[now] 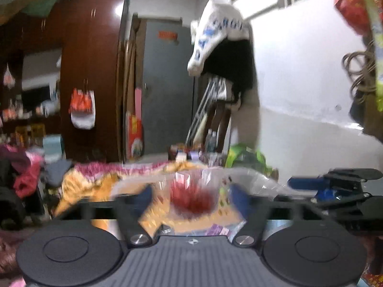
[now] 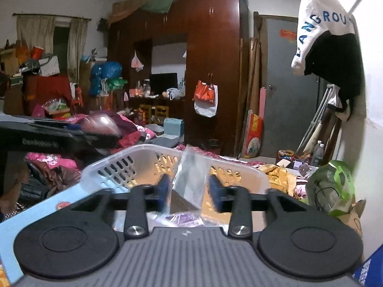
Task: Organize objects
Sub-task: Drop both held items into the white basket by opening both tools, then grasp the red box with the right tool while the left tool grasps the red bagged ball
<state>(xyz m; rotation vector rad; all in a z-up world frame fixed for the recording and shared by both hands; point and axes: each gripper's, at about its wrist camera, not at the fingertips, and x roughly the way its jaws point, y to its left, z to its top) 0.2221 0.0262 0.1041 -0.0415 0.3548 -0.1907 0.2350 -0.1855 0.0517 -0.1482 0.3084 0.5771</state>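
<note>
Clear plastic, thin and slippery: my right hand-held gripper (image 2: 189, 189) has a small clear bag (image 2: 191, 179) between its blue fingers (image 2: 164, 187), which are parted with the film standing up in the gap; I cannot tell whether they actually pinch it. White slotted basket (image 2: 148, 165) sits just ahead of and below those fingers, on the bed. My left hand-held gripper (image 1: 191, 196) looks clenched on a second clear bag with red contents (image 1: 191, 196); that view is motion-blurred, so the grip is a judgement.

Risks: film could slide out of the right fingers if they are not truly closed on it. Blur on the left suggests fast movement, which could shake its bag loose short of the basket.

Orientation: right bag's long axis runs roughly vertical, top edge up and leaning slightly right. Left bag's axis cannot be read through the blur.
</note>
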